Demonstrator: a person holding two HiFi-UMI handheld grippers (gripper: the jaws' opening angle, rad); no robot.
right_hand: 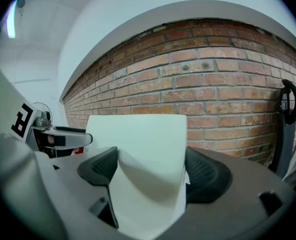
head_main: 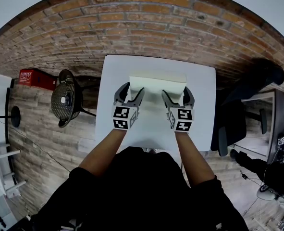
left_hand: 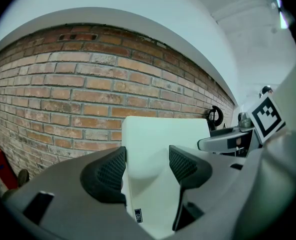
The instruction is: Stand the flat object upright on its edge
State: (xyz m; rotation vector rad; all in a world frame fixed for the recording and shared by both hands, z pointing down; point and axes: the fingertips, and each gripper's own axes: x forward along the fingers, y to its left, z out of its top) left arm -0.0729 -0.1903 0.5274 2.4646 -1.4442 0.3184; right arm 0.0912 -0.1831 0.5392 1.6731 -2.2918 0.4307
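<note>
Left gripper and right gripper both pinch the soft white foam pad — best seat its lower edge squarely on the table.

The white flat foam slab looks soft and matt to me. Low in the centre of the frame, its skin dimples where the black pads of my left tool and right tool press into it. Those pads look like rubber with a fine cross-hatched grain, and the tool bodies look like smooth, matt grey plastic. The white counter is smooth and matt. Across the top of the frame, the red brick wall is rough, with gritty mortar lines.
</note>
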